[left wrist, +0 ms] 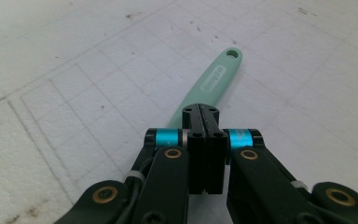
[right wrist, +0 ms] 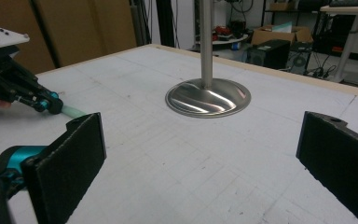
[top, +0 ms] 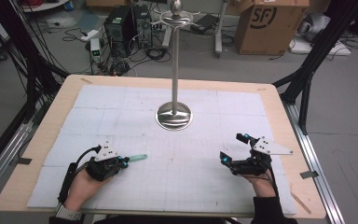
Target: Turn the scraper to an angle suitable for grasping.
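High view: left tool (top: 122, 162) pinches one end of a mint-green handle (top: 138, 157) low over the table (top: 205, 182).
Handle's long axis runs away from the tool toward table centre, hole-end leading; raised lettering illegible. Right tool (top: 233, 150) spread, nothing between.

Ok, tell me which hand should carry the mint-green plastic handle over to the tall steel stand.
Left. The left gripper is already shut on the mint-green plastic handle. The right gripper rests across the table with jaws wide open and empty. The tall steel stand is roughly equally near both.

High overhead view, two low jaw-level views, shared white mat (top: 177, 154).
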The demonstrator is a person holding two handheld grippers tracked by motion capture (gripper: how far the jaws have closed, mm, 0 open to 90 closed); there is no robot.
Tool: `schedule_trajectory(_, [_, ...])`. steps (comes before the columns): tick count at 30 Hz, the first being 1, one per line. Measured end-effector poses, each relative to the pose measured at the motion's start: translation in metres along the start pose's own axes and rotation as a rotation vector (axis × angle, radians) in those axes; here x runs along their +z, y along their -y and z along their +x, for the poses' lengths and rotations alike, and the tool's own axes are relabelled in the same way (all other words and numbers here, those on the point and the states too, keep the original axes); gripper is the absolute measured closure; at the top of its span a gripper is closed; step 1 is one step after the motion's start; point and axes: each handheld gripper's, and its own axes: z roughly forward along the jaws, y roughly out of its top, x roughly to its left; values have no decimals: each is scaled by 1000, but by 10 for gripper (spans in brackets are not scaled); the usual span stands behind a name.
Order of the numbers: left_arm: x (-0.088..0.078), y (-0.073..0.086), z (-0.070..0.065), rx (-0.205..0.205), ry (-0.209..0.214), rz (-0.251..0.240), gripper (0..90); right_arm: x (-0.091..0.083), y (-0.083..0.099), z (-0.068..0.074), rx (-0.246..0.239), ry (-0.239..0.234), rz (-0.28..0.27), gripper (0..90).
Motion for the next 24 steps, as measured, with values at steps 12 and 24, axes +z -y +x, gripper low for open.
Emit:
schedule_trajectory(12, [6, -3, 14, -21, -67, -10, 898, 1, 0, 1, -4, -3, 6, 3])
schedule_trajectory(24, [-24, 3, 34, -132, -81, -123, 897, 0, 0, 0, 2, 2, 3, 3])
